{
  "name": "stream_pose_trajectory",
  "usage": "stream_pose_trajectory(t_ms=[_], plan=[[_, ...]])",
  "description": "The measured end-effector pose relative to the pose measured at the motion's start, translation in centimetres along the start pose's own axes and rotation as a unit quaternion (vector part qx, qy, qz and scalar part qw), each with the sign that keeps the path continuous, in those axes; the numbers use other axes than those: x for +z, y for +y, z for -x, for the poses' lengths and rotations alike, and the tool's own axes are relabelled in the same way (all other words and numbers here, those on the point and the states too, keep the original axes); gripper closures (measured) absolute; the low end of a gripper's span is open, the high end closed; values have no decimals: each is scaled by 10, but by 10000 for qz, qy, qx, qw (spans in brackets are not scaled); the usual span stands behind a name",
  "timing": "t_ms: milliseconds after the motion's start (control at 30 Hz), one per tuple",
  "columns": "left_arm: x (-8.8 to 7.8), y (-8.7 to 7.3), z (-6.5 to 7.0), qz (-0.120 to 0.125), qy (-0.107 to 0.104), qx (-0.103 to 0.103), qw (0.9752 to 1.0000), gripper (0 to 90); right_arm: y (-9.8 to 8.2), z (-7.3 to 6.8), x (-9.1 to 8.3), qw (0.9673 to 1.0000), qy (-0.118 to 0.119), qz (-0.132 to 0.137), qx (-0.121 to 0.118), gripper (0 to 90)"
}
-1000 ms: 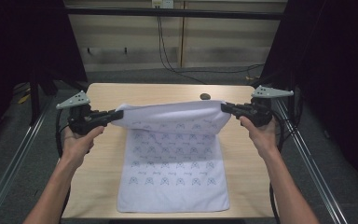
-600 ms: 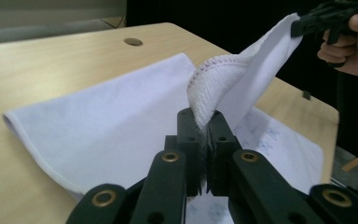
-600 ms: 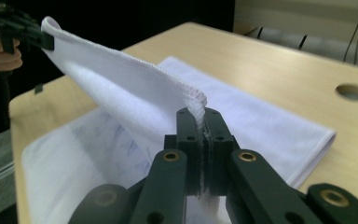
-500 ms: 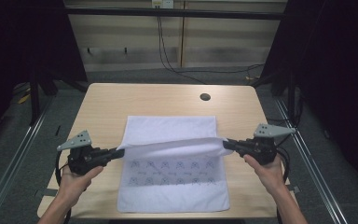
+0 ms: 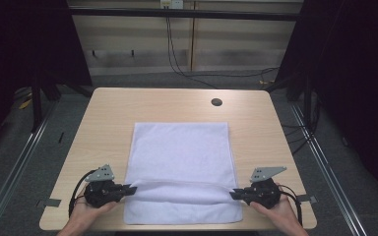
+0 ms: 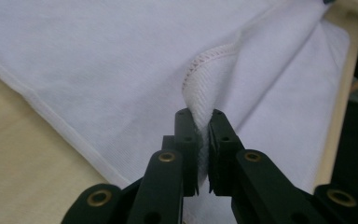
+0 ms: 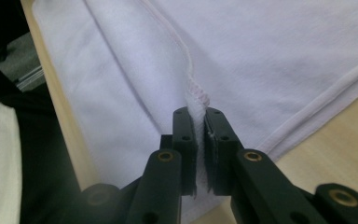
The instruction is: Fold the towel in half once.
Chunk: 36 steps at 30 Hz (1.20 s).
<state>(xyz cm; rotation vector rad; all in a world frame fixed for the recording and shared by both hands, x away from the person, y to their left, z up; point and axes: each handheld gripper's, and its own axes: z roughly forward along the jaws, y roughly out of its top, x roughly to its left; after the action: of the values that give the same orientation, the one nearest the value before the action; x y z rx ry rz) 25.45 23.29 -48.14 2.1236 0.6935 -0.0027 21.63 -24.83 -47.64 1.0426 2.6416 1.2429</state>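
Near the front edge of the worktop (image 5: 103, 101) we are laying the towel (image 5: 179, 152) folded. The left gripper (image 5: 132, 189) and right gripper (image 5: 234, 194), just loosening, are still pinching its two corners, the hem running straight between them.

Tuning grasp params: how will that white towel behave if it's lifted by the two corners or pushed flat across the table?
Likely floppy: the towel sags and creases between the left gripper and the right gripper, whose jaws have just been opening slightly with cloth between them. Probably light, since thin corners bear it. Pushed, it would likely bunch on the table rather than slide.
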Motion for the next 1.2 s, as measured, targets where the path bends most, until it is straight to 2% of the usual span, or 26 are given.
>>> stream_pose_trajectory(t_ms=[100, 133, 167, 200, 267, 300, 367, 433, 500, 567, 633, 667, 733, 800, 900, 1000, 1067, 1133, 1200], plan=[[-6, -8, 4, 45, -149, -73, 9999, 811, -3, -7, -5, 9999, 64, 72, -76, 810], [-8, -12, 6, -1, -154, -59, 9999, 806, -4, -11, -7, 9999, 35, 46, -155, 790], [-10, -15, 8, -34, -126, -42, 9999, 801, -7, -13, -9, 9999, 26, 29, -148, 768], [-12, -18, 11, -61, -191, -30, 9998, 787, -9, -15, -10, 9999, 76, 19, -136, 748], [-12, -23, 17, -277, -172, 139, 9994, 764, -14, -19, -14, 9999, 95, 36, -138, 733], [-13, -25, 19, -326, -218, 150, 9991, 737, -17, -21, -17, 9998, 120, 45, -150, 730], [-16, -27, 22, -298, -325, 227, 9988, 698, -21, -24, -21, 9998, 121, 86, -141, 719], [-23, -25, 24, -147, -407, 233, 9988, 655, -24, -28, -25, 9995, 234, 172, -110, 703], [-29, -23, 23, 75, -449, 211, 9987, 651, -25, -31, -29, 9996, 155, 214, -97, 704], [-35, -19, 22, 325, -481, 210, 9981, 648, -24, -29, -30, 9993, 173, 329, -76, 704], [-40, -14, 19, 636, -557, 159, 9963, 633, -21, -25, -31, 9992, 78, 381, -7, 703], [-42, -11, 16, 737, -453, 156, 9961, 630, -20, -24, -31, 9991, 45, 423, 11, 698], [-40, -6, 9, 799, -124, 23, 9967, 630, -15, -19, -29, 9988, -50, 478, 67, 681], [-32, 0, -1, 849, 121, -136, 9962, 620, -8, -13, -23, 9990, -62, 446, 33, 675], [-16, 12, -14, 628, 267, -217, 9974, 593, 4, -3, -9, 9991, -104, 399, 19, 675], [-4, 23, -27, 517, 370, -339, 9974, 578, 19, 11, 6, 9992, -198, 361, 28, 675], [4, 28, -37, 472, 535, -438, 9965, 564, 29, 21, 14, 9989, -292, 373, 59, 661], [12, 32, -48, 456, 660, -634, 9948, 565, 38, 30, 21, 9988, -324, 369, 94, 644], [20, 37, -58, 278, 691, -597, 9954, 556, 46, 38, 28, 9985, -393, 340, 156, 606]])
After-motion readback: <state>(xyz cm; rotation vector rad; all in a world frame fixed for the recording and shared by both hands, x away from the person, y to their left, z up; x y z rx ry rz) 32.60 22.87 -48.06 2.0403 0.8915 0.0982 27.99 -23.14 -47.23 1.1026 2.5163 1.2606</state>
